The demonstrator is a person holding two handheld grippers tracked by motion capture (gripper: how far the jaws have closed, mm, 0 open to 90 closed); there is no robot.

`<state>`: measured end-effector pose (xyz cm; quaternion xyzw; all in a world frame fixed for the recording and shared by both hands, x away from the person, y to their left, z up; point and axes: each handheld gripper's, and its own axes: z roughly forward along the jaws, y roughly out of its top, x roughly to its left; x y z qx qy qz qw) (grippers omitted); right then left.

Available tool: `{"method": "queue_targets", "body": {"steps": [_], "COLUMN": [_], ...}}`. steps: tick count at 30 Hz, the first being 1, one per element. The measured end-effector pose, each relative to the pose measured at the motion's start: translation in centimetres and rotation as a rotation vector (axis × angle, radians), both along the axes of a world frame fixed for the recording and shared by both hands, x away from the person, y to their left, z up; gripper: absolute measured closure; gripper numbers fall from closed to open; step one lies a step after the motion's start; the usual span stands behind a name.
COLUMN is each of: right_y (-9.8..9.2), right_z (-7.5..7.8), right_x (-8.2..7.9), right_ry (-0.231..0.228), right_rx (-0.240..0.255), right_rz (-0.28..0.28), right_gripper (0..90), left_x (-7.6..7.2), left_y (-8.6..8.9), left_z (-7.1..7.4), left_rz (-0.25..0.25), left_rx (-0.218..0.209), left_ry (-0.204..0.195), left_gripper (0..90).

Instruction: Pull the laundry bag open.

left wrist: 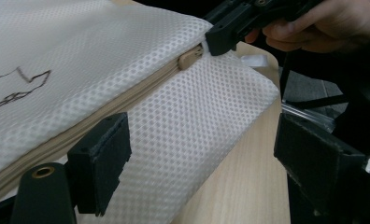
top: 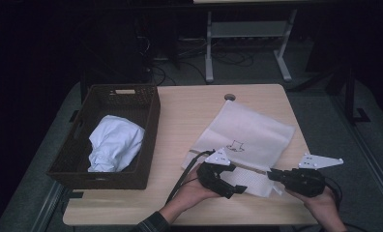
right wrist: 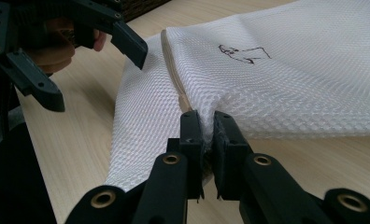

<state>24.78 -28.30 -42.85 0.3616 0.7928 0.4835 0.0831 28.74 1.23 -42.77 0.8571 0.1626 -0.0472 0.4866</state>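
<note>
Support surface: a light wood-grain table (top: 189,106) with rounded corners and a round grommet hole (top: 229,97) near its far edge. Landmark: a dark woven basket (top: 151,125), resting on the table's left part. Right of the basket, a white mesh laundry bag (top: 250,128) lies flat on the tabletop, well apart from the basket, its near edge folded over.

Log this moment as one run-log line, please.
right gripper: shut on mesh bag corner by zipper pull | left gripper: open, over bag edge | basket: holds white cloth
</note>
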Motion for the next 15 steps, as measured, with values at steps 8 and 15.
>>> {"method": "queue_targets", "body": {"steps": [8, 15], "right_y": [0.2, 0.3], "right_z": [0.1, 0.2], "right_x": [-0.1, -0.3], "right_ry": [-0.008, -0.014], "right_rx": [0.006, 0.005], "right_rz": [0.010, 0.021], "right_gripper": [82.7, 82.7], "left_x": [-0.3, -0.1], "left_y": [-1.6, -2.8], "left_z": [0.1, 0.0], "left_rz": [-0.042, -0.058], "left_rx": [-0.014, -0.012], "left_ry": [-0.014, -0.024], "left_gripper": [22.3, 26.3]}}
